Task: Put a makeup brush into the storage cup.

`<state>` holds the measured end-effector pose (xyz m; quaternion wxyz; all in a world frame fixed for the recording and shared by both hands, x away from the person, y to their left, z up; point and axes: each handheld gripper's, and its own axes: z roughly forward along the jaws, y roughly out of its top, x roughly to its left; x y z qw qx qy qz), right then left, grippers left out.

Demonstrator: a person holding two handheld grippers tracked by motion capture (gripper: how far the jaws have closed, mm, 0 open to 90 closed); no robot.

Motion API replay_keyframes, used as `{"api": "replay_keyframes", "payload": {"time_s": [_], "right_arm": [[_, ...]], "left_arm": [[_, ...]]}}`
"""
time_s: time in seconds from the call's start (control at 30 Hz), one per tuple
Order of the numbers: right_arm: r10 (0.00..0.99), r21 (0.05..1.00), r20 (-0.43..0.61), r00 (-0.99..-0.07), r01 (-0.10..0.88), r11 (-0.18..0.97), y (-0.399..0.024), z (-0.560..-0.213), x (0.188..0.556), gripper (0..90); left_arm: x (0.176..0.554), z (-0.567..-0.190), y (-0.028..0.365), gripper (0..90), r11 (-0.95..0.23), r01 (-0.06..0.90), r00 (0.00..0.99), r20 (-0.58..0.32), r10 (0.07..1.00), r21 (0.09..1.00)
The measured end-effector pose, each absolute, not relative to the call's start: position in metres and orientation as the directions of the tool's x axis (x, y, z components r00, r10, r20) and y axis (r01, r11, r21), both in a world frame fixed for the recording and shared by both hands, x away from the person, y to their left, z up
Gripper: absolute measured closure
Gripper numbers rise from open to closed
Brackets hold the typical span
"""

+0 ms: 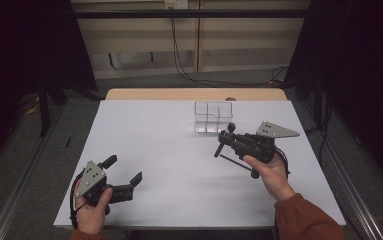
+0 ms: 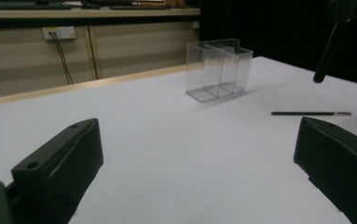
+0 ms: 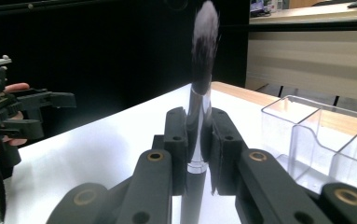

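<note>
My right gripper point(image 1: 225, 137) is held above the right half of the white table point(image 1: 169, 150), shut on a makeup brush point(image 3: 198, 100). The brush has a shiny ferrule, a black handle and dark bristles that point up in the right gripper view. In the high view the brush point(image 1: 222, 142) hangs just in front of a clear plastic organizer box point(image 1: 213, 117) with compartments. A thin black pencil point(image 1: 235, 160) lies on the table under the right hand. My left gripper point(image 1: 124, 170) rests low at the front left, open, with nothing between its fingers point(image 2: 59, 168).
The organizer point(image 2: 219, 69) stands at the far middle of the table, and the pencil point(image 2: 311, 113) lies to its right in the left gripper view. A wooden edge point(image 1: 194, 94) runs along the table's back. Cables hang down the wall behind.
</note>
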<state>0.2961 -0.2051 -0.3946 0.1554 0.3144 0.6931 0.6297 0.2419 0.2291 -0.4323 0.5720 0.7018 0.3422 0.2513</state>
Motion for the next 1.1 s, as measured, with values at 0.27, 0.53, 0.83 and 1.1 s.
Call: {"api": "replay_keyframes", "payload": {"time_s": [0.27,0.53,0.83,1.1], "right_arm": [[0.652,0.973,0.169,-0.739,0.229,0.007,-0.209,-0.388,0.306,79.7],[0.692,0.970,0.165,-0.703,0.242,0.014,-0.219,-0.385,0.321,79.7],[0.727,0.972,0.136,-0.673,0.232,0.033,-0.225,-0.375,0.340,79.7],[0.749,0.975,0.101,-0.654,0.214,0.055,-0.222,-0.363,0.363,79.6]], "left_arm": [[0.241,-0.432,0.231,1.1,-0.102,0.192,0.638,-0.045,0.769,0.976],[0.241,-0.433,0.233,1.2,-0.107,0.200,0.626,-0.043,0.779,0.974],[0.239,-0.431,0.237,1.8,-0.097,0.197,0.635,-0.051,0.771,0.976],[0.240,-0.431,0.238,2.0,-0.114,0.194,0.636,-0.037,0.771,0.974]]}}
